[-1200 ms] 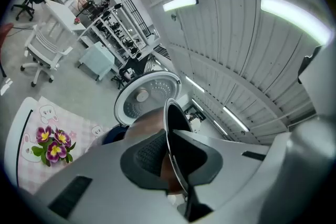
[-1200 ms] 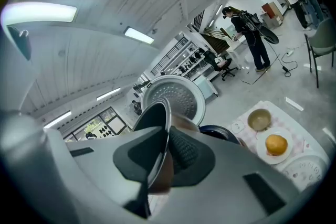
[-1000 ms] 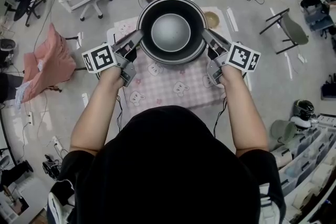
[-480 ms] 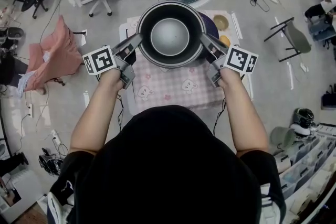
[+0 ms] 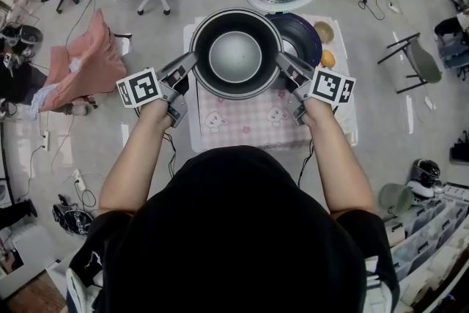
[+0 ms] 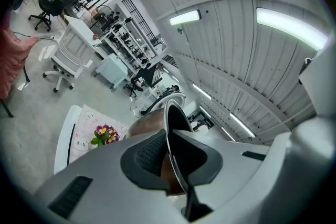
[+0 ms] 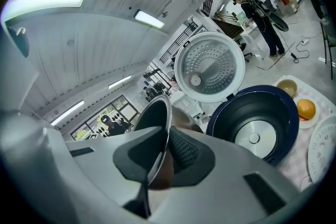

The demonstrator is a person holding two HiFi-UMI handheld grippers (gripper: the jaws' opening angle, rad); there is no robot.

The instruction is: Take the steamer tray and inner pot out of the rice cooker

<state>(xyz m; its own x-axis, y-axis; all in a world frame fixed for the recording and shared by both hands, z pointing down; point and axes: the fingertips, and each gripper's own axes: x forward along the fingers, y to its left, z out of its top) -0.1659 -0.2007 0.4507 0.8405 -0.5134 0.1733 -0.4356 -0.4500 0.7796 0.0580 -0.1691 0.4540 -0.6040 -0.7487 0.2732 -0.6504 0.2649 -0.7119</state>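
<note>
Both pairs of jaws stood nearly together, each pinched on the thin rim of the inner pot [image 5: 236, 55]: the left gripper [image 6: 170, 152] on its left side, the right gripper [image 7: 164, 157] on its right. The pot hung level above the pink checked cloth [image 5: 249, 121], just left of the open rice cooker [image 5: 303, 34], whose well showed only a bare heating plate. The lift-out looked done. Next would be a level lowering onto bare cloth, with both grips released together. The steamer tray I could not place for certain.

A black short-sleeved shirt [image 5: 242, 231] is worn; grey left claw [image 5: 192, 61] and right claw [image 5: 281, 59] bear black-and-white square markers [image 5: 139, 87].
</note>
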